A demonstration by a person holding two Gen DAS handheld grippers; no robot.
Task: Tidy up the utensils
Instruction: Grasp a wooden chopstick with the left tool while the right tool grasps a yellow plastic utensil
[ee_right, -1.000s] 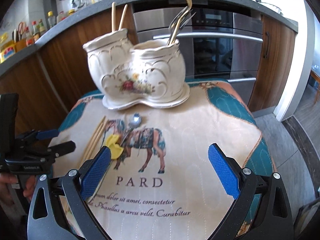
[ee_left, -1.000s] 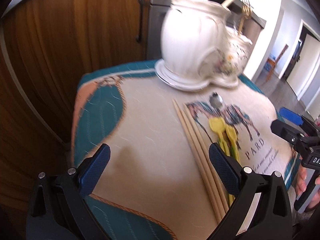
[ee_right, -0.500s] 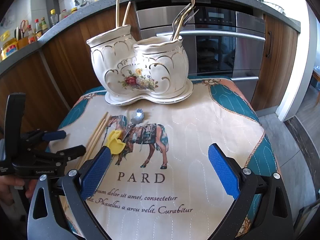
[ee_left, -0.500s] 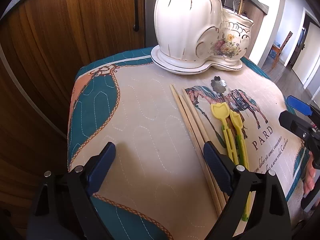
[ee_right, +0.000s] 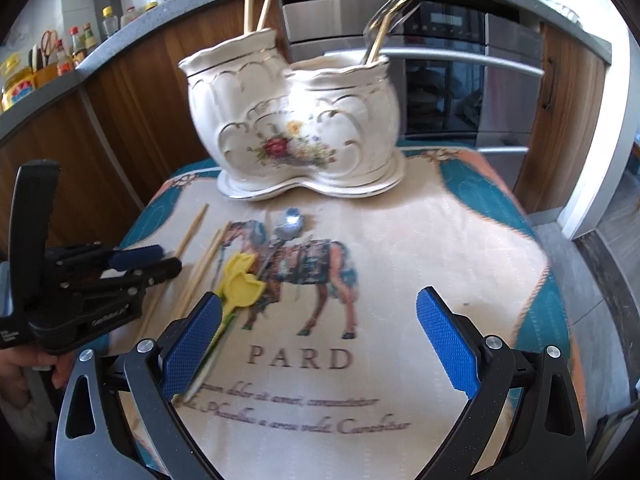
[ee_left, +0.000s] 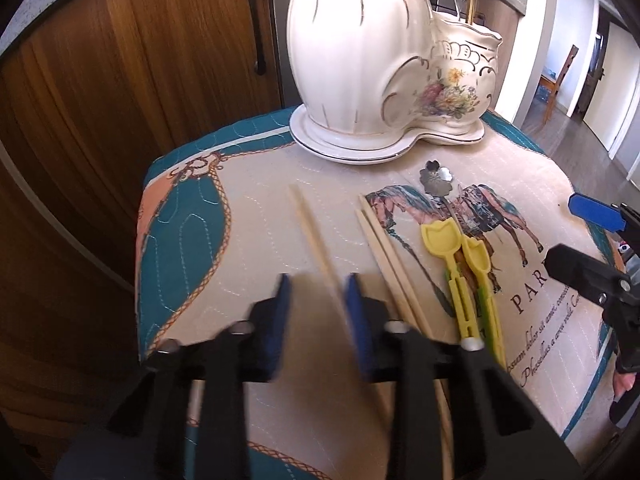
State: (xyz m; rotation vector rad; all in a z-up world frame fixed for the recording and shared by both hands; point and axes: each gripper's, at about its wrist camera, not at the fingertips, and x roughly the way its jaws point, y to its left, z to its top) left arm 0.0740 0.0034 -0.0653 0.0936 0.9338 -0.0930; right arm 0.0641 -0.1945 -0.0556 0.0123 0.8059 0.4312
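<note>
Chopstick (ee_left: 310,232) at 12 o'clock of our left tongs (ee_left: 316,316), split off from the pair (ee_left: 384,248) for a clean pinch; jaws closing around it. Right tongs (ee_right: 320,344) wide open, empty. Holder (ee_right: 292,120) waits at 12.

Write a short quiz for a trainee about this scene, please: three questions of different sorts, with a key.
1. True or false: the fingers of the right gripper are shut.
2. How many chopsticks lie on the cloth? A: two. B: three. C: five.
3. Fill in: the loose thing that lies nearest the holder is the metal ____.

Key
1. False: they stand wide open, with nothing between them.
2. B.
3. Spoon.
</note>
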